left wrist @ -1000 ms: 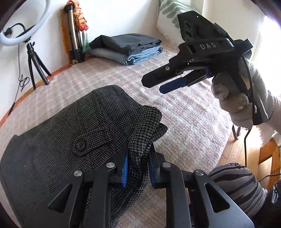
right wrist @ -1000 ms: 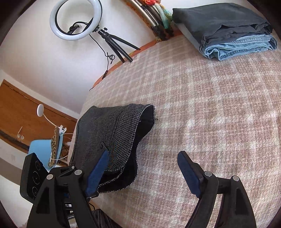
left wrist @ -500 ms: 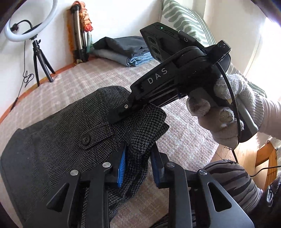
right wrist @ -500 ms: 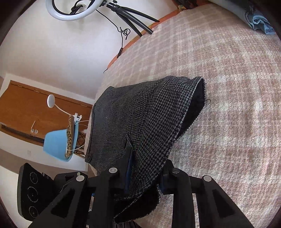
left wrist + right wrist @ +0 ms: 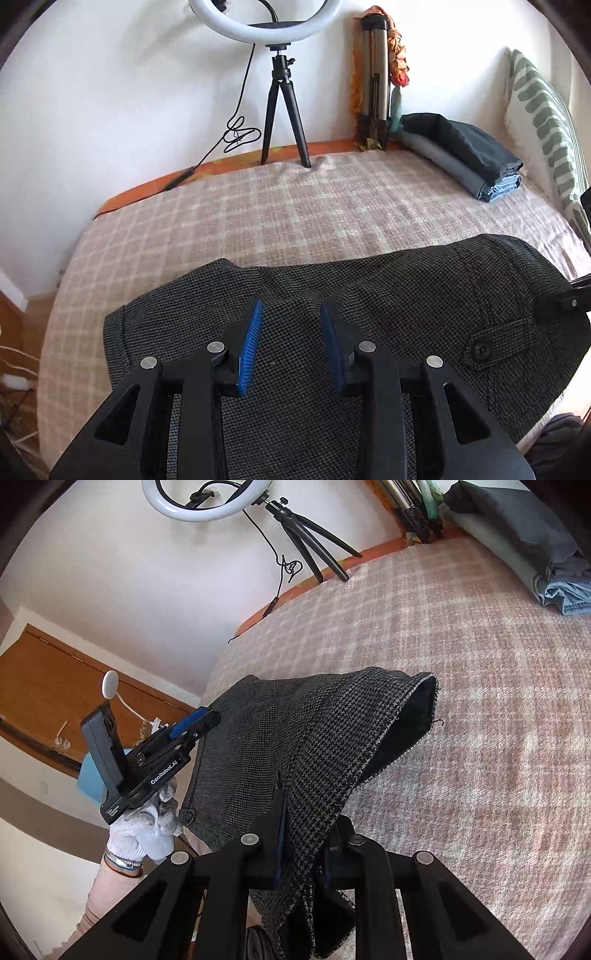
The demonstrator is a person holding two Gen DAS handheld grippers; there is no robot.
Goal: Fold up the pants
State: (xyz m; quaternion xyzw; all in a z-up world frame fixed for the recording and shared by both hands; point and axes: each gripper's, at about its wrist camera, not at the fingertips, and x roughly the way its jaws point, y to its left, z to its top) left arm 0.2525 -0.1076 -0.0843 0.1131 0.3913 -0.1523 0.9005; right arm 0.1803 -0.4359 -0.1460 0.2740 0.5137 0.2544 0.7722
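Two claws: my right claw [image 5: 301, 843] clenches the pants' [image 5: 295, 746] raised edge; my left claw [image 5: 291, 332] hovers released above them.

Black left gripper [image 5: 201, 722] marked GenRoboAI, blue-padded fingers [image 5: 251, 343], silver screws; white knit glove [image 5: 147, 834].

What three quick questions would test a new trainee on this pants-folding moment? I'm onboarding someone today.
1. True or false: the right gripper is shut on the pants.
2. The left gripper is: A) clamped on cloth, B) open over the pants, C) out of view.
3. Fill in: the folded clothes lie near the striped ______.

Key: 1 true; 2 B; 3 pillow.
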